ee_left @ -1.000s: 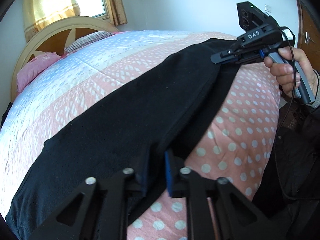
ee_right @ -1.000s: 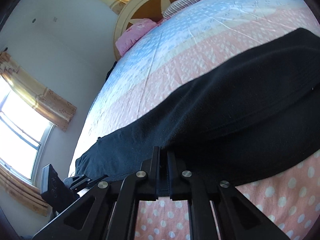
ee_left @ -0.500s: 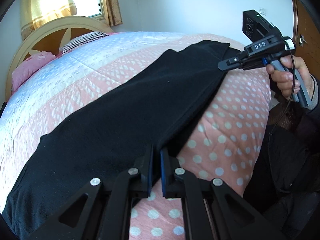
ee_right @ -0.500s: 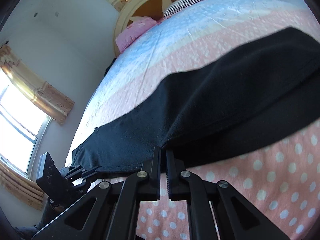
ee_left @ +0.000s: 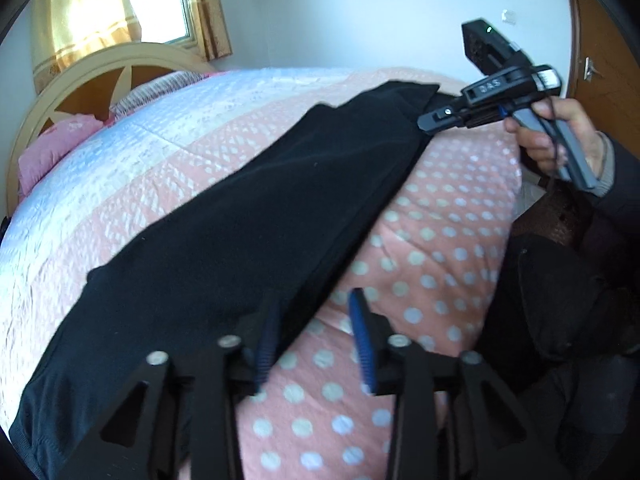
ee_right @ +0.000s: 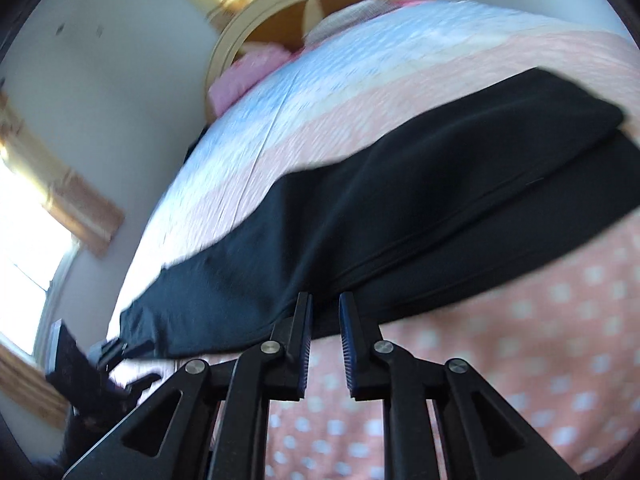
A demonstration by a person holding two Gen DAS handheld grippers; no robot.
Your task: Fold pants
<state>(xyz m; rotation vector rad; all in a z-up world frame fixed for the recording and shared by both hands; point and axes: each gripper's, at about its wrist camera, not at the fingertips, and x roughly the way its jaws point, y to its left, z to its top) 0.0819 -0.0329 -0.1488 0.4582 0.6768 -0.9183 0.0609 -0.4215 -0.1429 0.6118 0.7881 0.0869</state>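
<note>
Black pants (ee_left: 256,216) lie stretched across the bed, one leg folded over the other, also seen in the right wrist view (ee_right: 400,216). My left gripper (ee_left: 316,336) is open at the near edge of the pants, its left finger against the cloth and holding nothing. My right gripper (ee_right: 325,334) is open with a narrow gap at the pants' edge and grips nothing. It also shows in the left wrist view (ee_left: 432,120) at the far end of the pants. The left gripper shows blurred in the right wrist view (ee_right: 120,352).
The bed has a pink polka-dot and pale blue quilt (ee_left: 432,240), a pink pillow (ee_left: 52,152) and a round wooden headboard (ee_left: 92,68). A curtained window (ee_left: 160,0) is behind. The person's dark clothing (ee_left: 560,300) is at the right, by a wooden door (ee_left: 592,60).
Both grippers were shut on the pants' edge half a second ago and have opened, letting the cloth go. The folded pants now rest flat on the quilt.
</note>
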